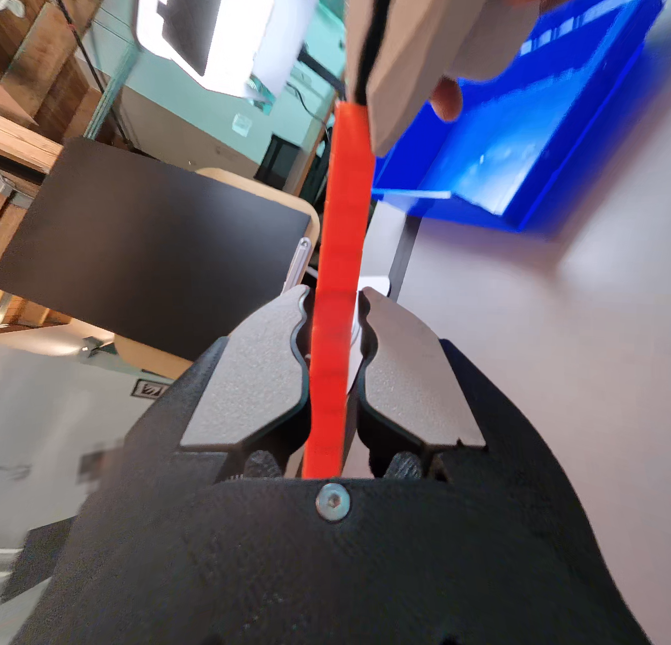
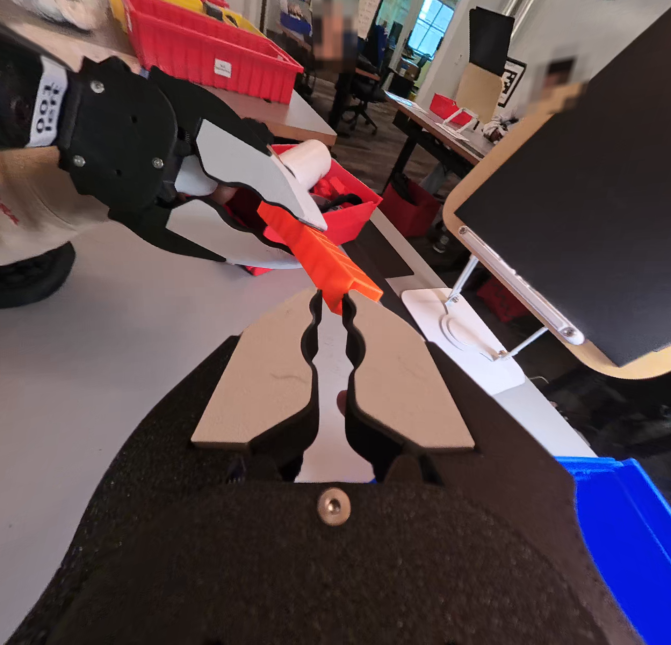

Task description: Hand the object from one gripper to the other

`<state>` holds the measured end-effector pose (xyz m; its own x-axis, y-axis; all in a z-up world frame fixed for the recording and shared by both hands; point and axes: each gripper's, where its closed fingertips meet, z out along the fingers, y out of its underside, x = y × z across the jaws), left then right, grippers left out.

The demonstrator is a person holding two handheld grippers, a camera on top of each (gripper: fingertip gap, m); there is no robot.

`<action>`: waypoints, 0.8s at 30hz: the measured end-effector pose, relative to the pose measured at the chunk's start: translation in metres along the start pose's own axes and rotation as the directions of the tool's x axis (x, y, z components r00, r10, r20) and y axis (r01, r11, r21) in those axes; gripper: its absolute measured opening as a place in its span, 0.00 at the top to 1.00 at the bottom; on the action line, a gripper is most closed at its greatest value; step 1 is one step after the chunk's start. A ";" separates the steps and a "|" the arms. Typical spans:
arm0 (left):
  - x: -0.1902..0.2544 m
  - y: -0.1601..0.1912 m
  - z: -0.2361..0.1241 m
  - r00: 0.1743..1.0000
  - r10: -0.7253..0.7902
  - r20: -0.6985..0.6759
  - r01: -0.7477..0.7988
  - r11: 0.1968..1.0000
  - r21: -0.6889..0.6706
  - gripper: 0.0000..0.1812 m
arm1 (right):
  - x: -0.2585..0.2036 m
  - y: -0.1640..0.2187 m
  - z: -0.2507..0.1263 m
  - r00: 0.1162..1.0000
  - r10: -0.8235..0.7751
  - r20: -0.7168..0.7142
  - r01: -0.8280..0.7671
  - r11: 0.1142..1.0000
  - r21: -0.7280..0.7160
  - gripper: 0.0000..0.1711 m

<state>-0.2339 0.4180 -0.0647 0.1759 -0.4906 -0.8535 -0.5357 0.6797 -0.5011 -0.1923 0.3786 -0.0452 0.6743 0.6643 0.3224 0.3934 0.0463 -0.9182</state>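
An orange ribbed bar (image 1: 345, 199) runs between both grippers above the white table (image 2: 109, 337). My left gripper (image 1: 334, 293) is shut around its near part, with a thin gap showing along the right finger. The bar's far end meets my right gripper (image 1: 357, 101) at the top of the left wrist view. In the right wrist view, my right gripper (image 2: 332, 297) pinches a thin edge at the end of the bar (image 2: 326, 261) with its fingertips. The left gripper (image 2: 305, 244) comes in from the left, one finger above the bar and one below.
A blue bin (image 1: 544, 137) stands on the table beside my right gripper and shows again in the right wrist view (image 2: 624, 537). A black panel on a white stand (image 2: 581, 210) is close on the right. Red bins (image 2: 203, 54) stand behind, and a small red bin (image 2: 348, 206) holds a white roll.
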 end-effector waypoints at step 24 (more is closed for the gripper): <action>0.000 -0.014 -0.008 0.981 -0.177 -0.085 0.177 0.984 -0.008 0.78 | 0.081 0.065 -0.023 0.968 0.187 -0.166 -0.189 0.982 0.004 0.96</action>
<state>-0.2333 0.4038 -0.0563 0.1971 -0.6473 -0.7363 -0.5025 0.5782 -0.6428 -0.0971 0.4181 -0.0736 0.8301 0.5282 0.1784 0.2564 -0.0776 -0.9634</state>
